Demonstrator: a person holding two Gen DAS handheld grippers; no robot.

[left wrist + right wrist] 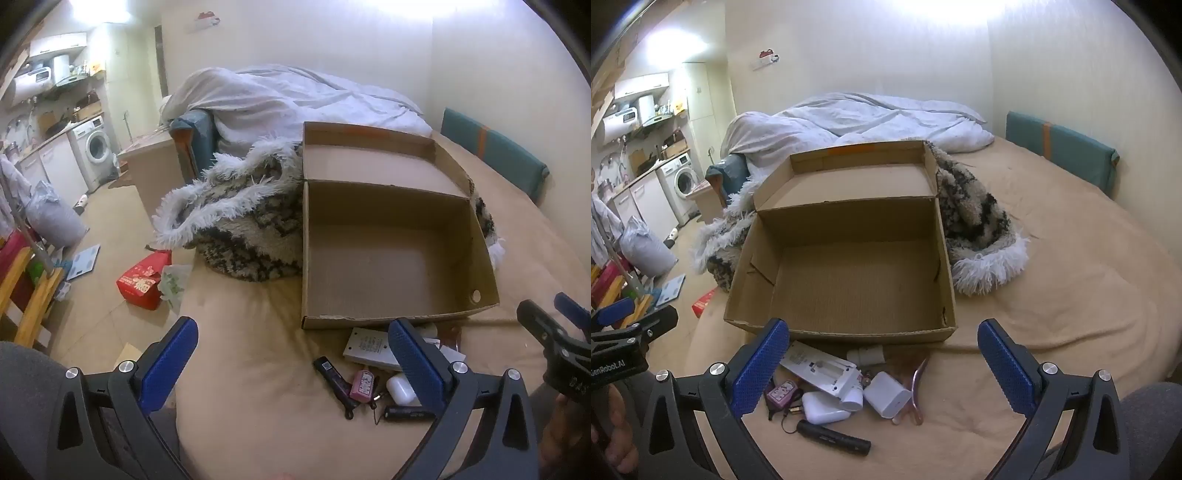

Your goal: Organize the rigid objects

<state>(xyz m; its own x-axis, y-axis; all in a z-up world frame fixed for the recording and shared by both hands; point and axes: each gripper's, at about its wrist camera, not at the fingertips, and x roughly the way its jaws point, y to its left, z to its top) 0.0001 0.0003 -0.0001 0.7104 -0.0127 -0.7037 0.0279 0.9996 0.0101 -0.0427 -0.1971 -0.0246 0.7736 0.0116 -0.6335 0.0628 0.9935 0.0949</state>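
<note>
Both my claws hang released above the bed.
Cardboard box (pixel 846 273) empty; small items (pixel 846 391) heaped before it.

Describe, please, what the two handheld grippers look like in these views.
Both the left gripper and right gripper have black plastic frames with silver bolts, and flat blue fingers with a dotted, textured face. White lettering marks the left gripper's body in the right wrist view.

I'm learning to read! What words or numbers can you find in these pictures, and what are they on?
"GenRobot.AI": on the left gripper body, first letter cut off.
White remote: label print too small to read.
Pink keychain: blurred.
Black tube: sticker unreadable.
Red box on the floor: white lettering too blurred.
</note>
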